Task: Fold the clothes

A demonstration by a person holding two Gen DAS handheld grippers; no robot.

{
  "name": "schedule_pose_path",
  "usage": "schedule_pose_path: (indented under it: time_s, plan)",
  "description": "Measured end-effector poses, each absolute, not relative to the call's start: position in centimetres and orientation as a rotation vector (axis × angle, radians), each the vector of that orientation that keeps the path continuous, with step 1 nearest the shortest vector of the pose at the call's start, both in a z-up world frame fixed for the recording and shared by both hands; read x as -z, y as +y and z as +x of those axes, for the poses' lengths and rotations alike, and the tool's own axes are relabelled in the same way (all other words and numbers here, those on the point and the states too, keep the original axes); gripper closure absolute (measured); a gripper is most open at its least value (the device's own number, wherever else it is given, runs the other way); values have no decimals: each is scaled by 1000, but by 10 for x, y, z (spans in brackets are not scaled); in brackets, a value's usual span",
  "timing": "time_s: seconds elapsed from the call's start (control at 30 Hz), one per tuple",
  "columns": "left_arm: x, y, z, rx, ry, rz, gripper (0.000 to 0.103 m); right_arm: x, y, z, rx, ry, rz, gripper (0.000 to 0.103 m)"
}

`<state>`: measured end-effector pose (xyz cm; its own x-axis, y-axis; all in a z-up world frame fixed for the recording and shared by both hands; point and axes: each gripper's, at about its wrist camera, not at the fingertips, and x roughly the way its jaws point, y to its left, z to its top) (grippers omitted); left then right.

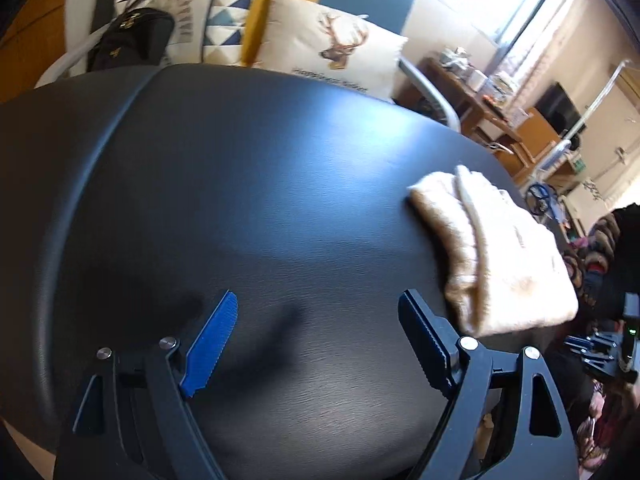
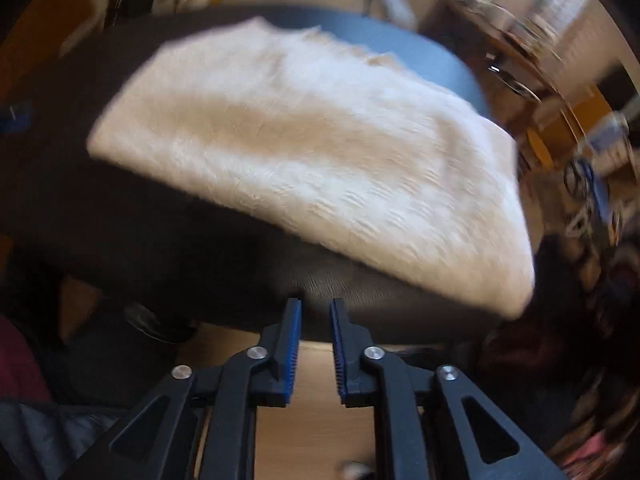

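Note:
A cream fuzzy garment (image 1: 496, 252) lies folded into a compact stack at the right side of the black table (image 1: 224, 184). My left gripper (image 1: 318, 300) is open wide and empty above the bare tabletop, to the left of the garment. In the right wrist view the same folded garment (image 2: 312, 156) lies on the black table (image 2: 160, 240), blurred by motion. My right gripper (image 2: 316, 306) hovers at the table's near edge, short of the garment, its jaws a narrow gap apart with nothing between them.
Cushions (image 1: 332, 44) and a black bag (image 1: 128, 40) sit behind the table's far edge. A cluttered wooden desk (image 1: 492, 96) stands at the far right under a bright window. Wooden floor (image 2: 312, 432) shows below the near table edge.

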<state>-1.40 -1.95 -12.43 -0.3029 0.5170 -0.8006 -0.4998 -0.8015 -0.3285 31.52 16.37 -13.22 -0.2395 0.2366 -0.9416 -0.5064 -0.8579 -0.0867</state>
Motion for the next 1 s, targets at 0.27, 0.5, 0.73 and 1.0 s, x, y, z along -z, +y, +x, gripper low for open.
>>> schedule_pose_path:
  time_s: [0.27, 0.5, 0.73, 1.0]
  plan:
    - [118, 4, -7, -2133, 7, -1299, 18, 16, 202, 207, -2674, 312, -834, 56]
    - [126, -29, -28, -2239, -17, -1372, 18, 77, 318, 15, -2859, 1006, -717, 0]
    - [133, -70, -60, -2368, -52, -1446, 18, 123, 354, -73, -2699, 812, -853, 0]
    - [131, -70, -67, -2373, -103, -1439, 18, 203, 384, -89, -2522, 878, -1052, 0]
